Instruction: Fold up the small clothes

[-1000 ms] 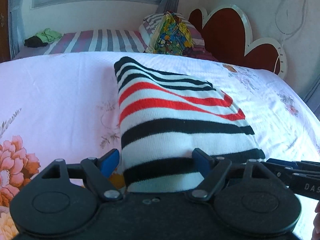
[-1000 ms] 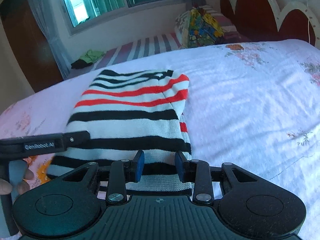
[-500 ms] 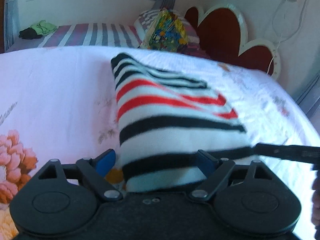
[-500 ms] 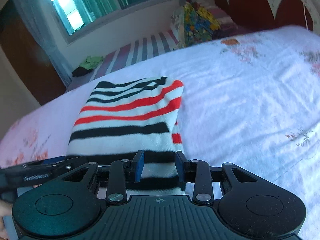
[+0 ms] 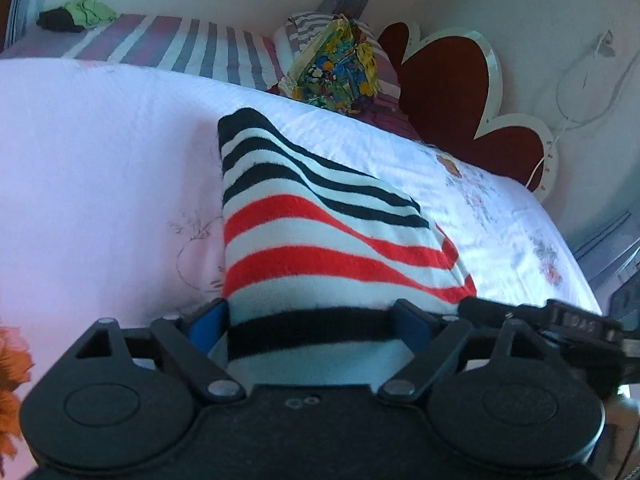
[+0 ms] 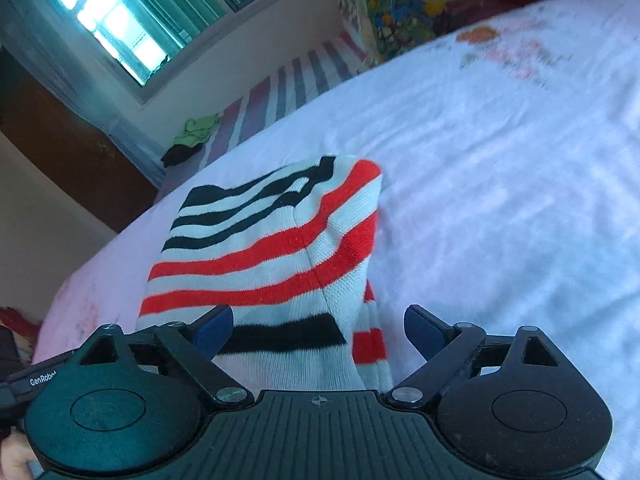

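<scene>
A small folded garment (image 5: 320, 236) with white, black and red stripes lies on the white bedspread (image 5: 100, 168). It also shows in the right wrist view (image 6: 264, 264). My left gripper (image 5: 308, 324) is open, its blue pads on either side of the garment's near edge. My right gripper (image 6: 320, 326) is open wide over the garment's near right corner. The right gripper's body shows at the right edge of the left wrist view (image 5: 560, 320). Whether the pads touch the cloth I cannot tell.
A colourful pillow (image 5: 336, 72) and a red heart-shaped headboard (image 5: 448, 80) stand at the far end. A striped second bed (image 5: 180, 40) carries a green and black cloth pile (image 5: 76, 18). A window (image 6: 132, 16) is behind it. The bedspread has flower prints (image 5: 12, 380).
My right gripper has opened from nearly shut to wide. Both grippers moved forward over the garment's near edge and tilted, so the garment looks larger and closer.
</scene>
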The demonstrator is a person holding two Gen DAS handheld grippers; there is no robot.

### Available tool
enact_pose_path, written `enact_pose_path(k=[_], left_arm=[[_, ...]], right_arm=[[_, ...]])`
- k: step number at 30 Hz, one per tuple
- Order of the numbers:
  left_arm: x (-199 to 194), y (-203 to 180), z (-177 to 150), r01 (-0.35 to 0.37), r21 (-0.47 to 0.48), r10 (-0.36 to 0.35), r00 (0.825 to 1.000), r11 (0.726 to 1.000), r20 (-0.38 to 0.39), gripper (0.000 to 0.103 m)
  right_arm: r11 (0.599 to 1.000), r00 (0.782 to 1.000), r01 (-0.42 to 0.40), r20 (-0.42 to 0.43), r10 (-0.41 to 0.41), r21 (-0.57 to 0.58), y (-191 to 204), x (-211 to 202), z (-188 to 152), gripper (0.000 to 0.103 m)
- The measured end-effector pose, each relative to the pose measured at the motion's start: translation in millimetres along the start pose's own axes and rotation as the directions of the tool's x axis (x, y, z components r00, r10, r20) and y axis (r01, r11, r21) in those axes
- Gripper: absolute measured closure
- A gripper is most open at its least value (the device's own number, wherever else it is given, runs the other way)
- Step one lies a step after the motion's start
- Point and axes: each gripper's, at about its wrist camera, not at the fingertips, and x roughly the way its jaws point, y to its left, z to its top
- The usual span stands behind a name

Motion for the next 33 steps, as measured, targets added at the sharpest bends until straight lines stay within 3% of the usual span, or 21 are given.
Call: enact_pose_path(k=[8,10,12,15,19,24,33], left_arm=[[14,22,-5,0.085,-0.139,-0.091,0.995,0.987,-0.035,0.014],[20,24,-6,0.106,-0.176,-0.115,0.993,0.979,-0.037,0.019],[23,25,-6,0.114,-0.216,-0.123,0.992,0.970,-0.027,0.023],[19,18,-7,0.098,-0.195,-0.102,0.995,0.976,-0.013,0.032],[2,8,-5,0.098,-0.177,-0.093,0.995,0.979,0.039,0.044],[-38,16,5,0.121,-0.170,-0.108,0.991,0.978,0.083,0.044],[-143,89,5,0.042,-0.137,-0.018,0.985,0.990,0.170,0.044]], right_arm=[[0.994,0.995,-0.101,-0.023,0.100,-0.051,-2,27,5,0.012],[0.992,0.996,-0.092,-0.026,0.090,-0.086,2,31,5,0.021],[0.993,0.994,-0.102,-0.032,0.101,-0.065,1,32,6,0.048],[0.992,0.992,-0.123,-0.015,0.123,-0.037,-3,24,3,0.064],[0.987,0.988,-0.151,0.027,0.152,-0.051,11,8,-1,0.069],[0.974,0.977,-0.202,0.043,0.207,-0.098,48,-10,-6,0.070],[0.945,0.955,-0.291,0.008,0.296,-0.151,168,23,-49,0.070]])
